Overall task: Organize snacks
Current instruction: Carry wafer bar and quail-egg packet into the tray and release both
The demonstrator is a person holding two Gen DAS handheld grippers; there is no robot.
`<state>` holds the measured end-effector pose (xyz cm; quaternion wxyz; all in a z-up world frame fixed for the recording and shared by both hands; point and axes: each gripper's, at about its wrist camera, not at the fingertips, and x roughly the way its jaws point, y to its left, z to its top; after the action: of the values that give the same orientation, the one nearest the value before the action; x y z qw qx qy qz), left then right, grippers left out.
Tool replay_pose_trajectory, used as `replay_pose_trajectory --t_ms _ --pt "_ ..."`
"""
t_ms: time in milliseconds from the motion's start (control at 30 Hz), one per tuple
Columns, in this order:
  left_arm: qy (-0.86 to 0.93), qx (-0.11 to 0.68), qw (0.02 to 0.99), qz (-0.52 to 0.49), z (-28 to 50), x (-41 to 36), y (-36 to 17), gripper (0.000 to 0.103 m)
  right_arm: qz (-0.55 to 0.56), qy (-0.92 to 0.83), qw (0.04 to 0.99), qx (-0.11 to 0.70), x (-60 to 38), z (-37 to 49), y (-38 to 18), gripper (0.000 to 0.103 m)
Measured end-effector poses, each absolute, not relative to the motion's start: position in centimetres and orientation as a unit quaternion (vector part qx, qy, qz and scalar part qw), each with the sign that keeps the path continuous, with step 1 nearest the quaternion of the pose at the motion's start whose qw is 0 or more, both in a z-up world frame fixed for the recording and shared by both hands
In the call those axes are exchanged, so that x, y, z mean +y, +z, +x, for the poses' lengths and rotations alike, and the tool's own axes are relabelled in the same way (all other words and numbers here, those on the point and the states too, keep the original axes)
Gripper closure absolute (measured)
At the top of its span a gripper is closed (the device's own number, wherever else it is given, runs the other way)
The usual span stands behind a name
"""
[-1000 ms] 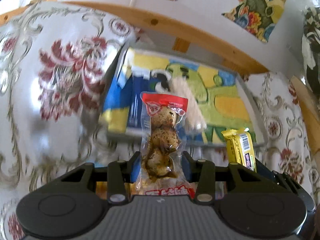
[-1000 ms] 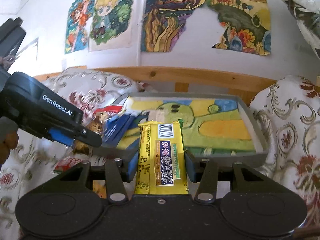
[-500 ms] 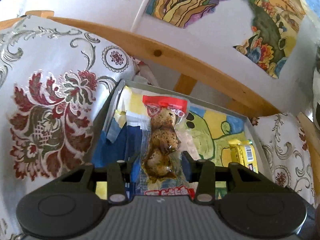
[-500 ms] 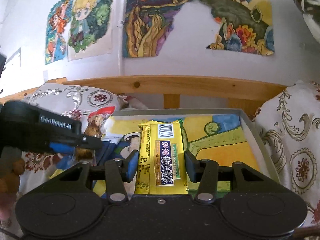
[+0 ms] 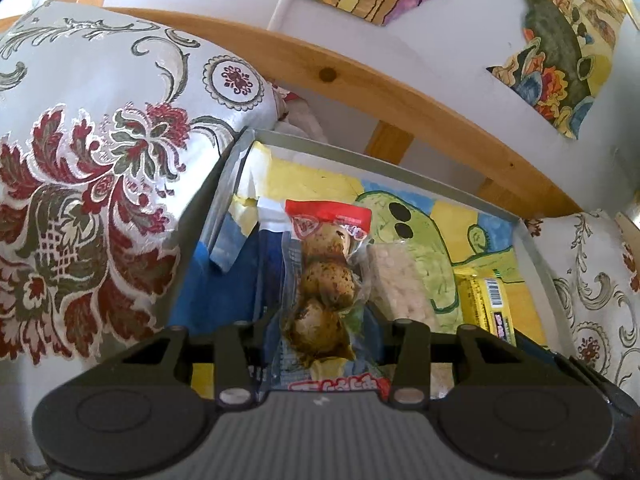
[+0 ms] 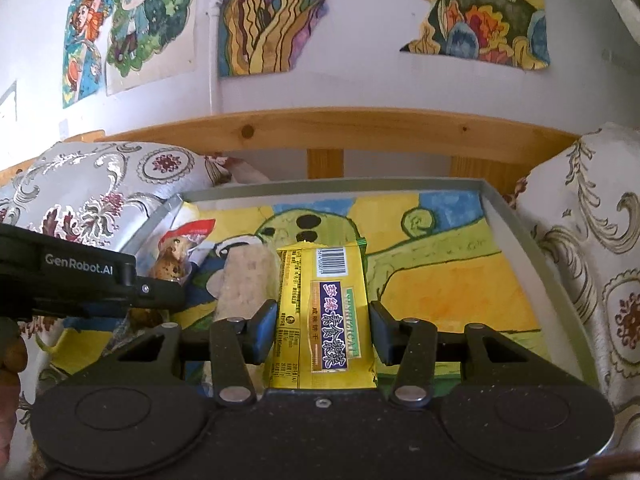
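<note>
The egg packet [image 5: 320, 284], a clear pouch with a red top strip and three speckled brown eggs, stands lengthwise between the fingers of the left gripper [image 5: 320, 328], which is closed on its lower end. It hangs over the left part of the tray [image 6: 516, 232], a shallow grey tray lined with a painted sheet of yellow, green and blue. From the right wrist view the packet sits close to the tray's left wall, with the left gripper's black body reaching in over that wall.

The yellow biscuit packet [image 6: 322, 312], barcode end pointing to the tray's far wall, is held by the right gripper [image 6: 322, 326], whose blue-padded fingers press its two long edges. It is over the tray's middle, near the front. A pale rice cracker bar [image 6: 244, 280] lies on the tray floor just left of the biscuit packet, between the two held snacks.

The right half of the tray floor is bare painted sheet up to the right wall. Patterned cushions [image 5: 92, 184] crowd the tray on its left and right sides, and a wooden rail [image 6: 360, 128] runs behind the far wall, below the wall paintings [image 6: 276, 12].
</note>
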<state>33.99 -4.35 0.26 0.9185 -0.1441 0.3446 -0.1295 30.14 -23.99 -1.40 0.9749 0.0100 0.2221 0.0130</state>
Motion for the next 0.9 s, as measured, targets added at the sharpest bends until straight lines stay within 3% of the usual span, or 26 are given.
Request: replay_pose_trajectory --t_ms 533,767,900 --pt "-0.124 0.343 0.924 -0.116 33.8 -5.0 -0.2 0.053 0.016 0.007 0.973 0.232 -24.3 30.7 -2.7 0.052" --pt "-0.124 0.338 0.924 -0.126 33.6 -4.9 0.0 0.052 0.008 0.002 0.975 0.220 -24.6 30.1 -2.2 0.039" --pt "-0.118 0.332 0.927 -0.126 33.2 -4.9 0.5 0.043 0.008 -0.006 0.977 0.211 -24.9 29.6 -1.6 0.030"
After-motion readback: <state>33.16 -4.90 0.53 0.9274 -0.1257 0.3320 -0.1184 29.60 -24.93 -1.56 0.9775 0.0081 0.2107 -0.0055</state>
